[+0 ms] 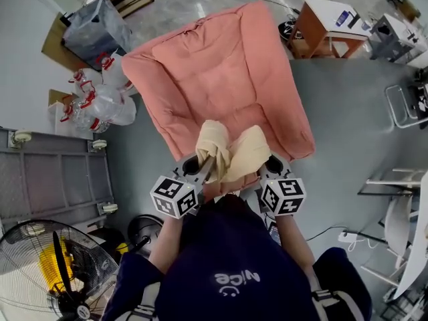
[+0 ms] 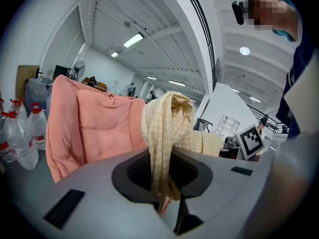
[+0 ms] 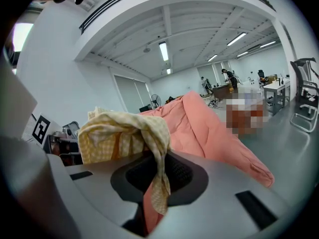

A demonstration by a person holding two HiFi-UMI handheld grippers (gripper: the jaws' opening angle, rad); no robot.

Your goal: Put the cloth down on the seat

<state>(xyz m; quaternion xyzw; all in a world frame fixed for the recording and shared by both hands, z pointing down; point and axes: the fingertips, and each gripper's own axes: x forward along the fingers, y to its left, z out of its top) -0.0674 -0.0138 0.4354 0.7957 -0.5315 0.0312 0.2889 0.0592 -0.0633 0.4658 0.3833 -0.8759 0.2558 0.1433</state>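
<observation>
- The armchair (image 1: pixel 221 72) seat's near edge lies partly hidden behind the checked cloth (image 1: pixel 231 151).
- The floor fan (image 1: pixel 57 273) is cut off by the head view's bottom edge.

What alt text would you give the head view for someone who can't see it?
Seen from above, the left tool and right tool each pinch one end of a pale yellow cloth, bunched between them over the front of a pink cushioned seat. Water bottles and a fan stand at left.

The pink seat (image 1: pixel 221 72) ahead lies open, with water bottles (image 1: pixel 93 102) crowding its left flank.
</observation>
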